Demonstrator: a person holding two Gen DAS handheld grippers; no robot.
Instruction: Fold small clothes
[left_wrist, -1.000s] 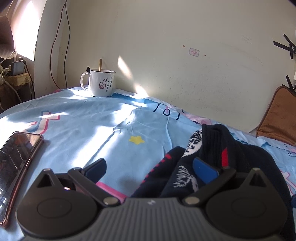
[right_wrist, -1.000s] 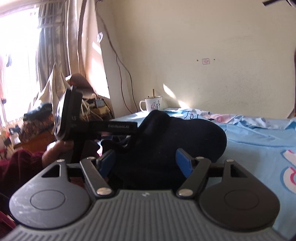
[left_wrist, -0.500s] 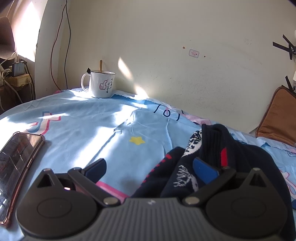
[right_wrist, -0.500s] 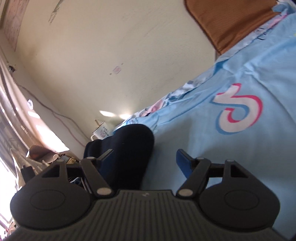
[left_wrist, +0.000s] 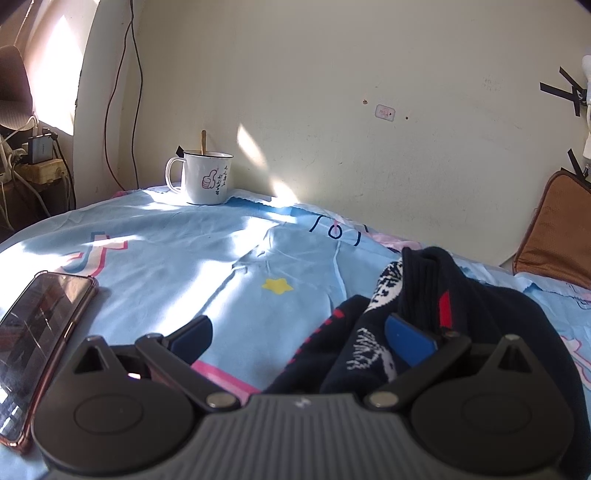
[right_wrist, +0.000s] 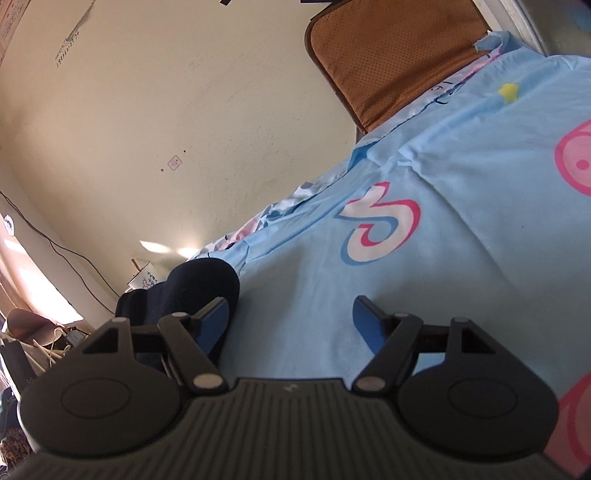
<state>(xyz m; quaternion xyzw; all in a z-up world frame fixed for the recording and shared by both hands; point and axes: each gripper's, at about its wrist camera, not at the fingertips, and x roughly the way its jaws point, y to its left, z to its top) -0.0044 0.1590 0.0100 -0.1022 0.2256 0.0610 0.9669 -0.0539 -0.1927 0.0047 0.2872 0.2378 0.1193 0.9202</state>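
Light blue cotton bedsheet (left_wrist: 192, 258) printed with pink-and-white looped logos, a yellow star, dark blue letters. Navy knitted small garment (left_wrist: 424, 295) with white speckled motifs and red stripes. White enamel mug (left_wrist: 207, 177) with dark rim and a pink thumbs-up drawing. Perforated brown leather cushion (right_wrist: 388, 55). Glossy black phone (left_wrist: 33, 325) in a rose-tinted case. Cream wall (left_wrist: 332, 92).

A cream wall (left_wrist: 369, 74) rises behind the bed, whose light-blue sheet (left_wrist: 184, 266) carries pink and white prints. Sunlight falls in patches across sheet and wall. A brown cushion (left_wrist: 554, 236) leans at the wall's foot; dark cables (left_wrist: 125, 92) hang near the bright window corner.
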